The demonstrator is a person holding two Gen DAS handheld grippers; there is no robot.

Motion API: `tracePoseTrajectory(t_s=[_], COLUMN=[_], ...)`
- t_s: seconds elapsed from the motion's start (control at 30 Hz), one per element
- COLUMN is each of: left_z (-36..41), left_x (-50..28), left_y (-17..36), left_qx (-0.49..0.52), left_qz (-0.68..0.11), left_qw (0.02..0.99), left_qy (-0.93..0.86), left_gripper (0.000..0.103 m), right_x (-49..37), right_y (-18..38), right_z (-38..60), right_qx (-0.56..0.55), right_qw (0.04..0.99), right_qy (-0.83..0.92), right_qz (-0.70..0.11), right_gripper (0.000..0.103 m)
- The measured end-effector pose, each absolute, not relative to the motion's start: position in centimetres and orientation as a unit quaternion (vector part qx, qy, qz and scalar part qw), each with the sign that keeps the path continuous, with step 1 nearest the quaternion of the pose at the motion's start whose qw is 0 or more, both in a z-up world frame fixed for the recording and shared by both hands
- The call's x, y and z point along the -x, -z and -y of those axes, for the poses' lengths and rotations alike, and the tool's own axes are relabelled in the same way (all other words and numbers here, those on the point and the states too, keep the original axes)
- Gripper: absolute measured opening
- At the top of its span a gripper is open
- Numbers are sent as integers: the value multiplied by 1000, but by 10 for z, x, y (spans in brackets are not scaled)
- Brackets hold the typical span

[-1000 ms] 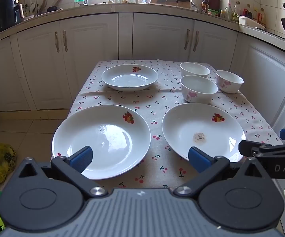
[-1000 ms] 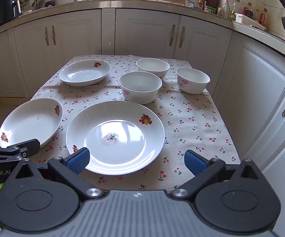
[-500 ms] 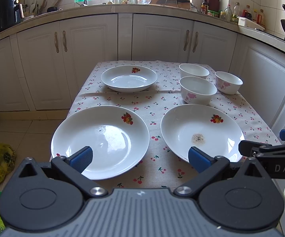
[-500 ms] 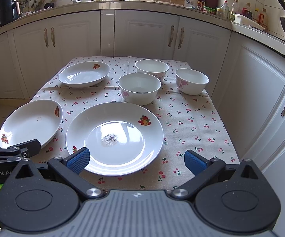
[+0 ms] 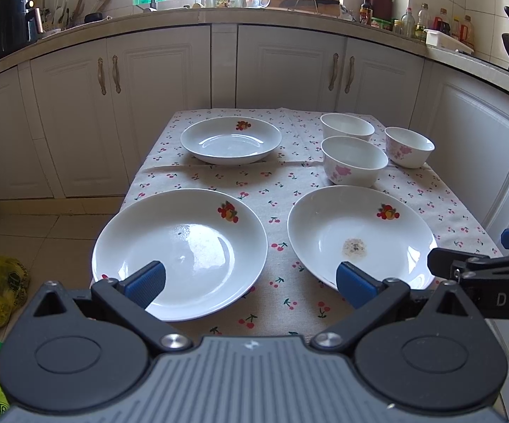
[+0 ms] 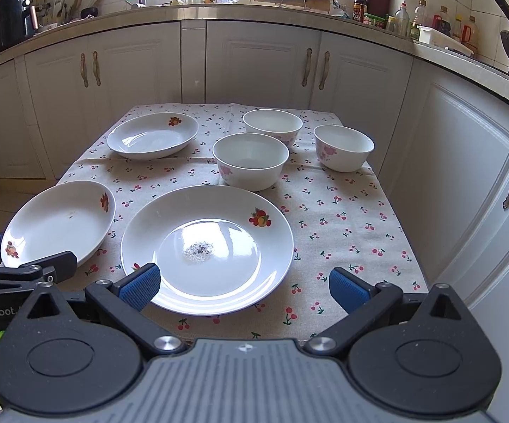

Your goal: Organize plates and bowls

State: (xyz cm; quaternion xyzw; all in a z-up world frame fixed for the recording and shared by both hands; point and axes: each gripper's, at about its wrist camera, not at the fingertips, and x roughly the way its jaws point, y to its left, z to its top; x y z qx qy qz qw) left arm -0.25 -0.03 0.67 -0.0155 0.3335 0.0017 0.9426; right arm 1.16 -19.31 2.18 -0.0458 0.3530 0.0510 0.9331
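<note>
Basically, both hand-held grippers hung spread, empty: left (image 5: 249, 282) just before left plate (image 5: 179, 252), right (image 6: 243, 285) nearer right plate (image 6: 207, 246).

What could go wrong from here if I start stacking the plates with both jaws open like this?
1. The near left plate overhangs the table's left edge, so a nudge from the left gripper could tip it to the floor.
2. The near right plate carries a speck of residue; stacking would likely smear it onto another plate.
3. The closest bowl sits right behind that plate, so sliding it forward may knock the bowl.
</note>
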Motion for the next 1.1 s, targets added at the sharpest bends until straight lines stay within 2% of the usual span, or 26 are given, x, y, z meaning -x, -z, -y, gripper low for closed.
tracePoseTrajectory(t_s=[1.1], left_z=[1], left_x=[2], left_y=[-9], left_qx=[16], left_qz=[-332], left_qw=[943], left_qy=[0], left_gripper=[102], right_x=[-12], right_y=[-22], right_z=[192], right_qx=[44], right_qw=[933], right_qy=[-52], right_qz=[-353], right_gripper=[103])
